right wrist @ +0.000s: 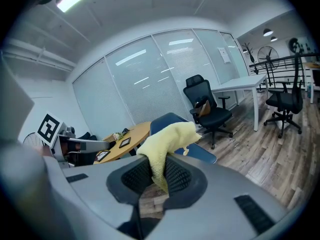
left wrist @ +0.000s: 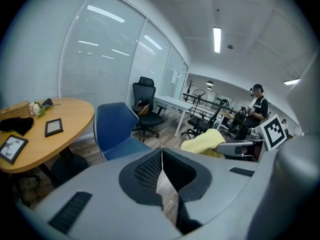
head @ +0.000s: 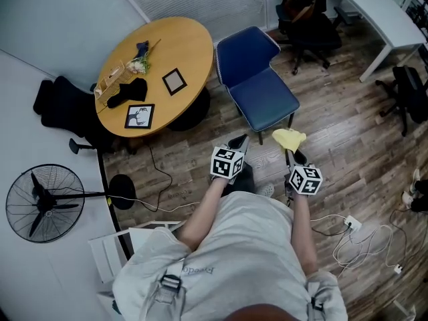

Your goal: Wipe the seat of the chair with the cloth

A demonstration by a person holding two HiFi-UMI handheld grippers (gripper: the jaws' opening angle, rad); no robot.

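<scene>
Your left gripper (head: pixel 239 141) is low in front of you, jaws clenched together on nothing. Your right gripper (head: pixel 290 154), beside it, is clamped on the yellow cloth (head: pixel 289 138), held over the wood floor (head: pixel 334 139) near the front corner of the blue chair (head: pixel 257 79) seat, not touching it. A wicker basket (head: pixel 105 85) sits at the left edge of the round table (head: pixel 177 42); contents unclear.

Wood-plank floor (head: pixel 348 154), round wooden table (head: pixel 188 44), black office chair (head: pixel 309 27), white desk (head: pixel 374 9), standing fan (head: pixel 41 202).

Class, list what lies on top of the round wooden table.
On the table: two picture frames, a black fabric item, a wicker basket and small flowers. The tabletop under the fabric is hidden.
</scene>
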